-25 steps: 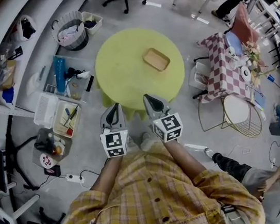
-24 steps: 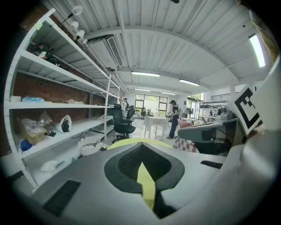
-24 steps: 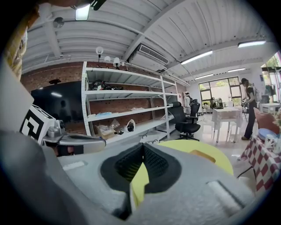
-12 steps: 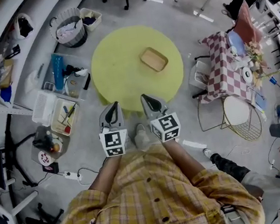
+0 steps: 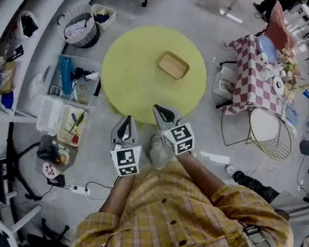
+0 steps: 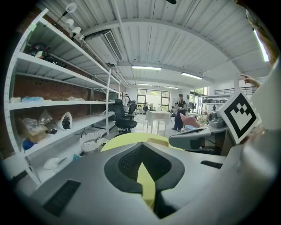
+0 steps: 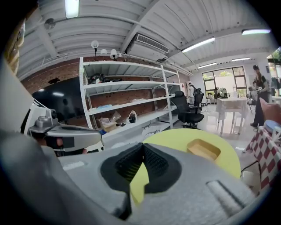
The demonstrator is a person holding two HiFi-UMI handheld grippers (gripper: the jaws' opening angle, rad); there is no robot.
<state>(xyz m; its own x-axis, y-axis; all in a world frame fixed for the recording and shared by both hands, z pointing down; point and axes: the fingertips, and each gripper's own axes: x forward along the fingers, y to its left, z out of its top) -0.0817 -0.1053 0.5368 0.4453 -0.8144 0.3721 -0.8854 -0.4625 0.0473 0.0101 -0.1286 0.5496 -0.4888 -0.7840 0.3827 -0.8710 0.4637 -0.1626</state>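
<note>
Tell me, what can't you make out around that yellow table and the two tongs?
Left gripper view: the tray shows only as a sliver; the body of the left tongs covers the rest.
Right gripper view: the yellow table's near edge, behind the right tongs.
Head view: table legs, under the tabletop; basket contents, too small.

— Where does the head view look from?
— From high up, steeply down on the round yellow bench (image 5: 147,75) (far below).
— And the two gripper views?
— Low down, facing forward, level. All three share that bench.
</note>
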